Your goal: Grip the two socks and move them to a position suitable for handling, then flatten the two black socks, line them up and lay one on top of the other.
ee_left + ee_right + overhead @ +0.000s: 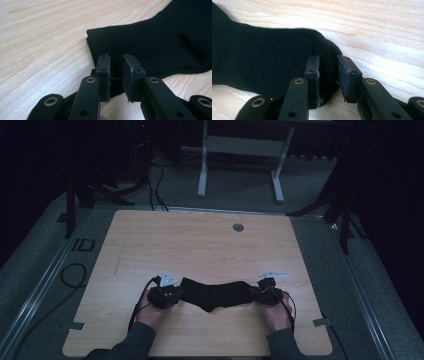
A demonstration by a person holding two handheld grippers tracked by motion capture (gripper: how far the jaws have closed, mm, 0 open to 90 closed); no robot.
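The wooden table point(200, 245) carries one thing, a black sock point(216, 295), which lies flat and stretched sideways near the person's edge, with a gripper at each of its ends. I think it lies so because the two ends were pulled apart to make it straight, so the work looks close to finished. The left gripper point(167, 295) is at the ribbed cuff and the right gripper point(263, 295) is at the rounded toe. In the left gripper view the left gripper point(116, 72) has its jaws a little apart, and the cuff of the sock point(155, 42) rests on the wood under and just past the pads, not pressed by them. In the right gripper view the right gripper point(328, 75) is the same: a narrow gap, and the toe of the sock point(262, 57) passes between the pads without being squeezed. Both grippers seem to be letting go.
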